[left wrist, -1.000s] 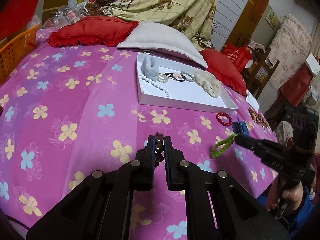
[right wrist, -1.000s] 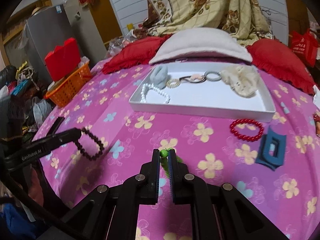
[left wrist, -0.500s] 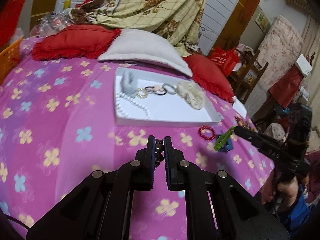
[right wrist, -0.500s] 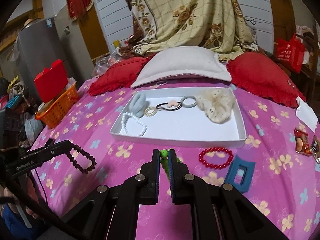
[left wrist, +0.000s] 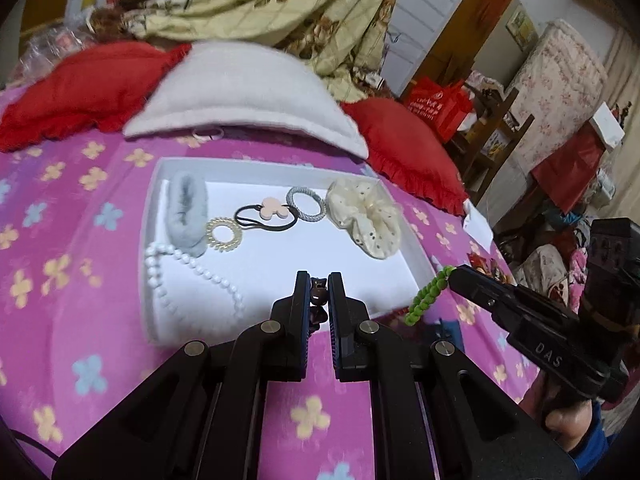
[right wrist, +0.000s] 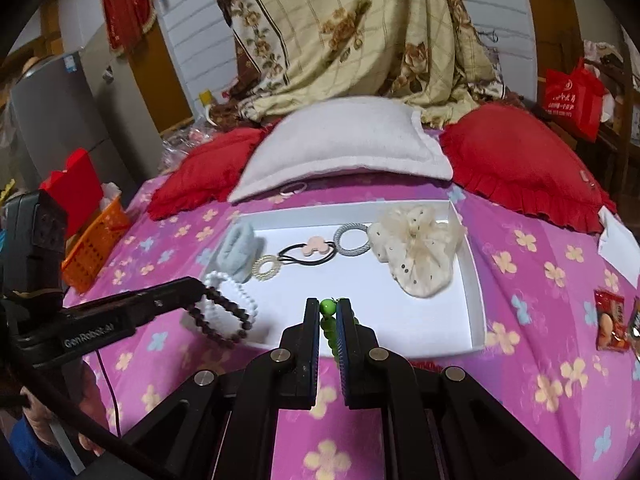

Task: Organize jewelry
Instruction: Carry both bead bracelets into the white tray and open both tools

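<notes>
2 bracelets in transit: left gripper clamps brown bead bracelet, right gripper clamps green bead bracelet, both near white tray. Next: position over bare tray floor, release.

A pink bedspread with yellow and blue flowers covers the bed. At its head lie 2 red cushions with a white pillow between them, overlapping both. Behind them a cream floral blanket hangs against a white panelled wall. To the left stand a grey fridge, an orange basket and a wooden door with a red tassel hanging beside it. To the right a red bag sits on wooden furniture, near a floral mattress propped upright.
</notes>
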`<state>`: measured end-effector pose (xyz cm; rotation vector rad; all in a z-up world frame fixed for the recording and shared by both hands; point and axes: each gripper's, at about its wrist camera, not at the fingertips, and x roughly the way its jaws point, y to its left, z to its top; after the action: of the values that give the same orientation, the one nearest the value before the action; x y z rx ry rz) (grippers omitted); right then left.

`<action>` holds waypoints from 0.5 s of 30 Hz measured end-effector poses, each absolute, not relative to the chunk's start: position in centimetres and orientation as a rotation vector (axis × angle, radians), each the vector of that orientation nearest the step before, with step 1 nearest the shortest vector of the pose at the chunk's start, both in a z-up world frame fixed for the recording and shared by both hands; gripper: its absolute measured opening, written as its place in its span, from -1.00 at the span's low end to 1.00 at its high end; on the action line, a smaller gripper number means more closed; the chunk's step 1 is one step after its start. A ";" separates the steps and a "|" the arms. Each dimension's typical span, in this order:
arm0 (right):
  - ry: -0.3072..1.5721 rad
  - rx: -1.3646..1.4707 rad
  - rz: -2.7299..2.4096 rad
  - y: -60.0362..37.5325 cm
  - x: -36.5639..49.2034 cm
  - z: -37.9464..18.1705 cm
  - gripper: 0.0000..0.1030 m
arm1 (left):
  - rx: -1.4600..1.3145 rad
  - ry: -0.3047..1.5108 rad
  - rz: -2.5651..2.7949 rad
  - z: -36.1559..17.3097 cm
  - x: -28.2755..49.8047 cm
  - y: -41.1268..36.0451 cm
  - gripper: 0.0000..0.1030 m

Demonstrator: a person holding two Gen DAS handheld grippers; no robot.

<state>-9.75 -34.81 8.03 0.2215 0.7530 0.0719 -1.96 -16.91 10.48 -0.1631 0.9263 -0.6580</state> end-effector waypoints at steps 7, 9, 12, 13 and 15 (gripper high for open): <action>0.768 0.241 0.092 -33.7 -3.8 7.8 -0.85 | -0.169 1.000 -0.581 6.8 2.2 -18.0 -0.86; 0.763 0.236 0.100 -33.0 -2.5 7.9 -0.85 | -0.186 1.015 -0.554 6.2 3.0 -17.6 -0.86; 0.816 0.221 0.089 -32.6 -0.9 6.3 -0.85 | -0.222 1.046 -0.533 5.4 3.6 -16.9 -0.86; 0.841 0.222 0.082 -32.7 -0.6 5.5 -0.86 | -0.226 1.053 -0.533 5.4 3.5 -16.8 -0.86; 0.884 0.216 0.062 -32.9 -0.4 3.9 -0.85 | -0.234 1.061 -0.547 5.8 2.7 -16.4 -0.85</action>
<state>-0.42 -32.89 3.85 0.2162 0.8836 0.0618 2.74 -16.41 5.80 -0.2341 1.0612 -0.5472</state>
